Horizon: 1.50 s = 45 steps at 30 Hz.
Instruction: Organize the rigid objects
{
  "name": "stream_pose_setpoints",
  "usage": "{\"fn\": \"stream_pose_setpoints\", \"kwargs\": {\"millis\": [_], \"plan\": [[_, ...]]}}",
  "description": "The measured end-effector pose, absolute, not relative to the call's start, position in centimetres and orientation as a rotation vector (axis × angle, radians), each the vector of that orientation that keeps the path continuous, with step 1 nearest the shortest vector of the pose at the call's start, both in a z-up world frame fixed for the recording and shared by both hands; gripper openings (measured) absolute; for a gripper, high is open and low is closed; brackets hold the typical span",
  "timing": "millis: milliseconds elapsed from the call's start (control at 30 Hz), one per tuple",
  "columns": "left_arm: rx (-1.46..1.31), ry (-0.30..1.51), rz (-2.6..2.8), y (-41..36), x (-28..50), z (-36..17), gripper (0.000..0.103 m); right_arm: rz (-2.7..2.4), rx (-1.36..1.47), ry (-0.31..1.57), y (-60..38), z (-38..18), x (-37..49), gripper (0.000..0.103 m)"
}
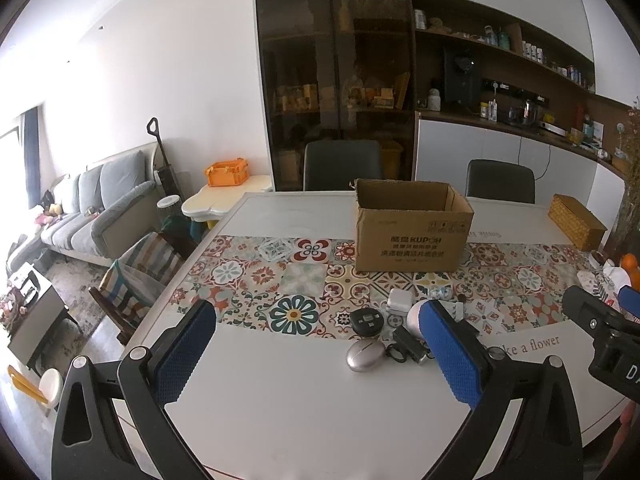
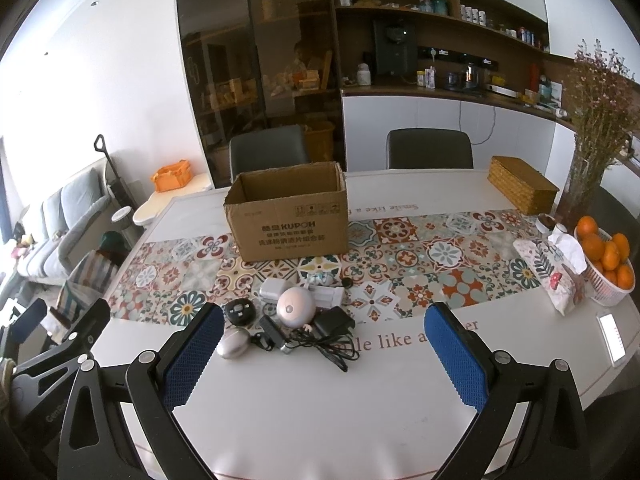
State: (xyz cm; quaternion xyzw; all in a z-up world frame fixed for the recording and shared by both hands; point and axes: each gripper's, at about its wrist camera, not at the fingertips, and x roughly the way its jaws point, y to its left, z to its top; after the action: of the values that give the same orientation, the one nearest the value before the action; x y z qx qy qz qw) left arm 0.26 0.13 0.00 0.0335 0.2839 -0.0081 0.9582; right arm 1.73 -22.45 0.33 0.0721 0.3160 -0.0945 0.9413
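An open cardboard box (image 1: 412, 236) (image 2: 290, 220) stands on the patterned runner. In front of it lies a cluster of small items: a silver oval case (image 1: 364, 355) (image 2: 233, 343), a black round device (image 1: 366, 322) (image 2: 239, 312), a white charger cube (image 1: 399, 301) (image 2: 272, 290), a pink-white round device (image 2: 295, 307), a black adapter with cable (image 2: 334, 326). My left gripper (image 1: 320, 352) is open and empty, short of the cluster. My right gripper (image 2: 324, 354) is open and empty, just before the cable.
A woven box (image 2: 522, 190), a tissue pack (image 2: 554, 268), a basket of oranges (image 2: 606, 256), a phone (image 2: 612, 334) and a vase of dried flowers (image 2: 588, 152) are at the table's right. Two chairs (image 2: 430, 148) stand behind the table (image 2: 320, 412).
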Motion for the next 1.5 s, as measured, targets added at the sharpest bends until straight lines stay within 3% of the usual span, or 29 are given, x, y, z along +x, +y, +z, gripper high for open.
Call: {"fn": "stream_pose_setpoints", "kwargs": {"millis": [1500], "plan": [[0.067, 0.536, -0.031, -0.1, 0.6, 0.4, 0.103, -0.195, 0.140, 0.620, -23.0, 1.5, 2.5, 0.101]]}}
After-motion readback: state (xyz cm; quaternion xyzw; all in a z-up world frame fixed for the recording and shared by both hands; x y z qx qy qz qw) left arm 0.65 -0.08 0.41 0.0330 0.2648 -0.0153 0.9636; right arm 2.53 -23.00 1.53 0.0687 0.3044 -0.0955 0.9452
